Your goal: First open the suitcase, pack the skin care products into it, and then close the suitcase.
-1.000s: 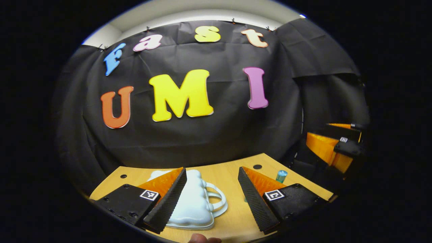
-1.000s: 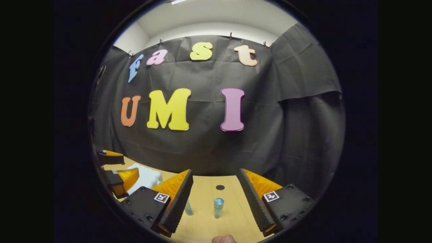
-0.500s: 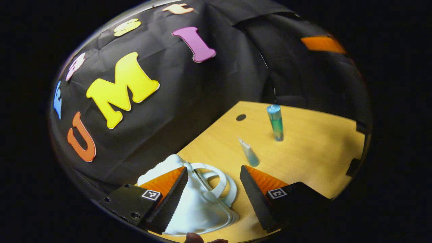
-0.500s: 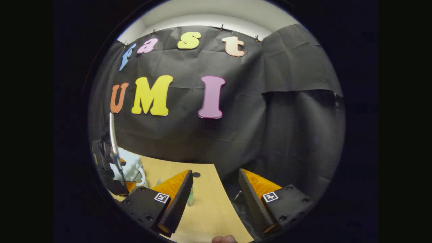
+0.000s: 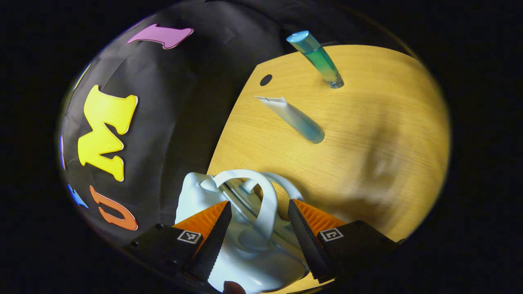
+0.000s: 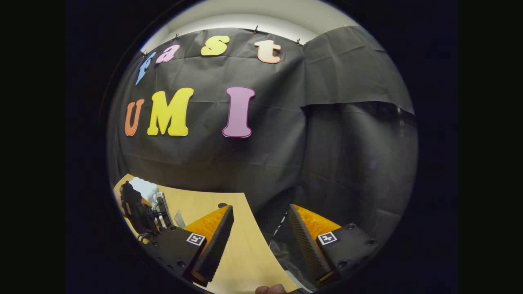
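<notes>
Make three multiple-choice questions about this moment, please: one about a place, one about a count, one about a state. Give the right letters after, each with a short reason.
1. Where is the left gripper?
A. over the suitcase handles
B. over the upright bottle
C. off the table edge

2. How many skin care products are on the table?
A. one
B. two
C. four

3. How is the suitcase?
A. open, with products inside
B. closed
C. lying on the floor

Answers:
1. A: its open fingers straddle the white handles.
2. B: a tube and a bottle stand apart on the wood.
3. B: the two shells sit together and both products are outside.
</notes>
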Available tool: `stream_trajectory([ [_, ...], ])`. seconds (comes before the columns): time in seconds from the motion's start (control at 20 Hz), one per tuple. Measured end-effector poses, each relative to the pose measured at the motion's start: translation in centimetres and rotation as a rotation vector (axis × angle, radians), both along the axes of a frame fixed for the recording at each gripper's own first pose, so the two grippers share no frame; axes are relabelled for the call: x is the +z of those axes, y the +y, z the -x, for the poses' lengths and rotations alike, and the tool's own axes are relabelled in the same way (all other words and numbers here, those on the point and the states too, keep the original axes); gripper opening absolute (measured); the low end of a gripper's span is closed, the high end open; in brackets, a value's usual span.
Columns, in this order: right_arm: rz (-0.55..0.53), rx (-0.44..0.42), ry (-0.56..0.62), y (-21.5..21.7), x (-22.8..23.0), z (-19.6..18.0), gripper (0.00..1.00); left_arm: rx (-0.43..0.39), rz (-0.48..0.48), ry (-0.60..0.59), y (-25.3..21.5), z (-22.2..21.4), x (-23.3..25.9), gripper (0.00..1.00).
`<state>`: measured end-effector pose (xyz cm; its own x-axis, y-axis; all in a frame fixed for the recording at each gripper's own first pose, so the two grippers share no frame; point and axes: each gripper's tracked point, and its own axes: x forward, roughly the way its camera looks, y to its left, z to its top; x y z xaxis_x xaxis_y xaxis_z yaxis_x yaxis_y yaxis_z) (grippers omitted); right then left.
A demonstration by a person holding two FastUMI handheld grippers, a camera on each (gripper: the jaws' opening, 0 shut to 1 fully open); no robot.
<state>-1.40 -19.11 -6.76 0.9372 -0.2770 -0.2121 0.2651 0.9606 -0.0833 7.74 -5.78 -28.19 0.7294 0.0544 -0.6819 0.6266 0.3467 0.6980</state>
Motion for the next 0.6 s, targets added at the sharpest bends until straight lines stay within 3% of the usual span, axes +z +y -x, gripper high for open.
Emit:
stream_trajectory([
  [0.1,-0.003,-0.017,0.005,-0.5,-0.2,0.4,0.81,-0.016,-0.003,0.007,-0.5,-0.4,-0.5,0.81],
  [0.15,-0.006,-0.024,0.011,-0.7,-0.4,0.6,0.81,-0.017,-0.014,0.017,-0.5,-0.5,-0.7,0.68],
  [0.45,-0.009,-0.042,0.018,-1.0,-0.8,1.4,0.81,-0.004,-0.053,0.019,0.1,-1.1,-0.9,0.27],
  [0.6,-0.013,-0.026,0.027,-0.2,-1.1,1.3,0.81,-0.004,-0.057,-0.008,0.0,-1.3,-0.2,0.21],
])
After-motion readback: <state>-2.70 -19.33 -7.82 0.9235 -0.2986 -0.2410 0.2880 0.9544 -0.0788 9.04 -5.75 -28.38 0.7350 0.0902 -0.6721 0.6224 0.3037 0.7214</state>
